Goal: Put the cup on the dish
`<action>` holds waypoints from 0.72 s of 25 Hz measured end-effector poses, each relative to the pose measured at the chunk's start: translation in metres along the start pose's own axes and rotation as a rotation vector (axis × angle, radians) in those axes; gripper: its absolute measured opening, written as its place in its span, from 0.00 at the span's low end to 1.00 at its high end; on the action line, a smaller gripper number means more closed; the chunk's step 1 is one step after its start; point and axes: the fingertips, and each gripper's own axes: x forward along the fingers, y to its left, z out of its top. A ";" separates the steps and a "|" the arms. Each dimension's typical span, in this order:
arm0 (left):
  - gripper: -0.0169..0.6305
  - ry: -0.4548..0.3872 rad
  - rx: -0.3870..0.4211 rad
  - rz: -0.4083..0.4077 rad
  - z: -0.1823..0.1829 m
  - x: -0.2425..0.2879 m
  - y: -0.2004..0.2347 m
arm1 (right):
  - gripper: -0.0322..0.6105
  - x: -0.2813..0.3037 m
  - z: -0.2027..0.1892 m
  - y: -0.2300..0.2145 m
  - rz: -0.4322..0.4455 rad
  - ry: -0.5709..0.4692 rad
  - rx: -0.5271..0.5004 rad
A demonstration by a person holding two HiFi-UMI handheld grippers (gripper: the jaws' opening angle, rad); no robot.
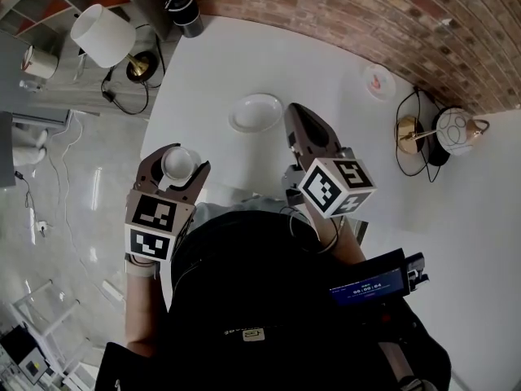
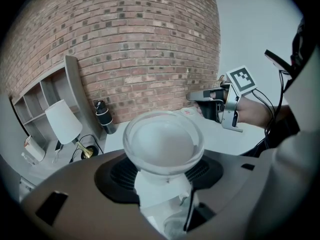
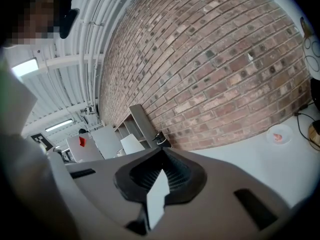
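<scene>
Presently, step in hand: carrying; we judge the cup gripped and the trip to the dish not yet made.
Cup (image 1: 179, 163): white, upright, mouth up, between the jaws of the left gripper, over the near left edge of the table (image 1: 203, 63).
Left gripper (image 1: 181, 159): jaws spread wide and closed on the cup.
Right gripper (image 1: 299, 119): jaws together, nothing between them; it hovers just beside the dish's right rim.
Dish (image 1: 256, 112): white, bare, near the table's middle, ahead of the cup and to its right, apart from it.
Next move, as we judge it: bring the cup forward and right until it is over the dish, lower it level onto the centre, then part the jaws. The right gripper stands close to that path, so we would mind it.
Head view alone: the dish, and the gap between dish and cup.
Left gripper view alone: the cup (image 2: 163, 143) shows an empty inside; we find no dish there.
Right gripper view alone: the closed jaws seen close up before a brick wall (image 3: 210, 74); neither cup nor dish appears.
</scene>
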 end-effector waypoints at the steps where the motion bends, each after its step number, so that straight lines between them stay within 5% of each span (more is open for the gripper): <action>1: 0.43 0.002 0.001 0.002 0.003 0.003 -0.002 | 0.06 0.001 0.001 -0.004 0.001 0.001 0.003; 18: 0.43 0.021 0.061 -0.070 0.019 0.028 0.000 | 0.06 0.006 0.003 -0.031 -0.087 -0.008 0.037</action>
